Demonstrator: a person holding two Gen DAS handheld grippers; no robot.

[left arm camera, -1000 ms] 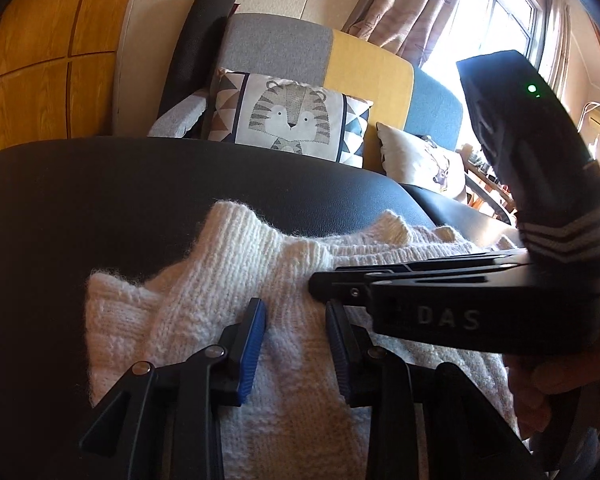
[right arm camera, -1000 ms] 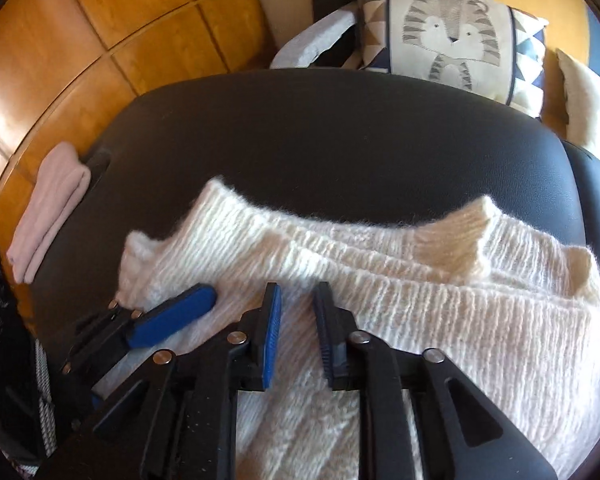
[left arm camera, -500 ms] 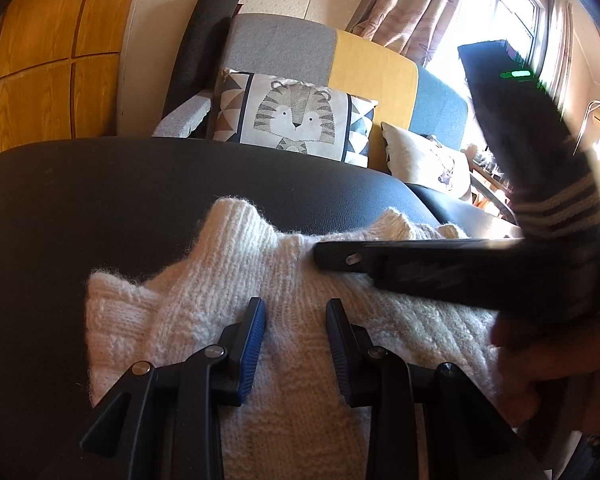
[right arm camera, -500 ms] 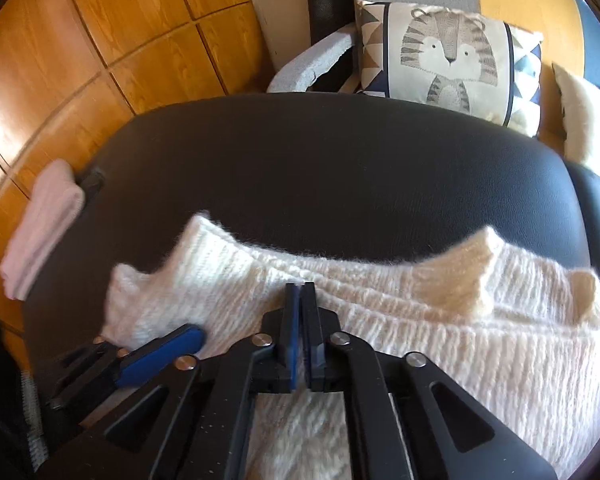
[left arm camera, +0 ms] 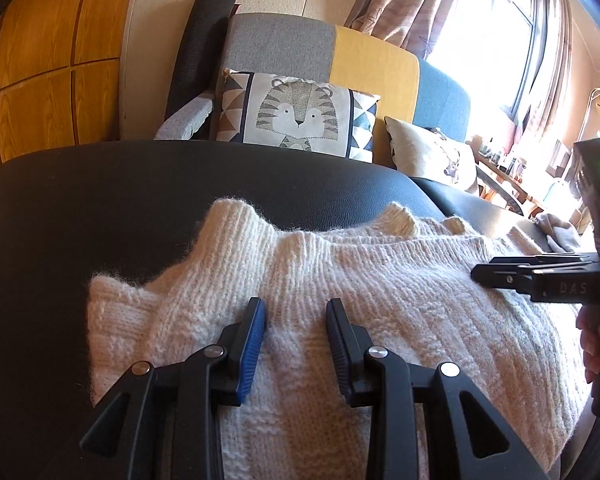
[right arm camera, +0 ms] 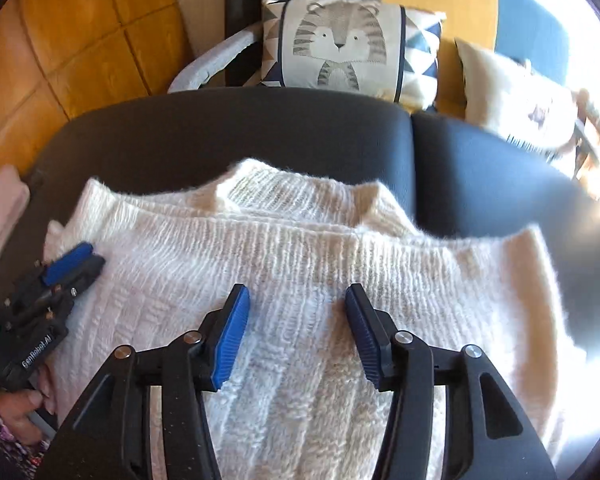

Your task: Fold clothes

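Left wrist view: my left gripper (left arm camera: 296, 334) has fingers spread, nothing between them, hovering low over the white knit sweater (left arm camera: 379, 312). Right gripper (right arm camera: 298, 330) likewise spread wide and empty above the same knit. Sweater lies on the black leather seat (left arm camera: 100, 208), layers stacked with doubled edges at the far side, so my read is mid-fold. Whether another fold is due or it's finished, I can't settle. Right view alone shows a pink folded cloth (right arm camera: 4, 208) at the seat's left edge; left view alone shows the window (left arm camera: 495, 20) and cluttered table beyond
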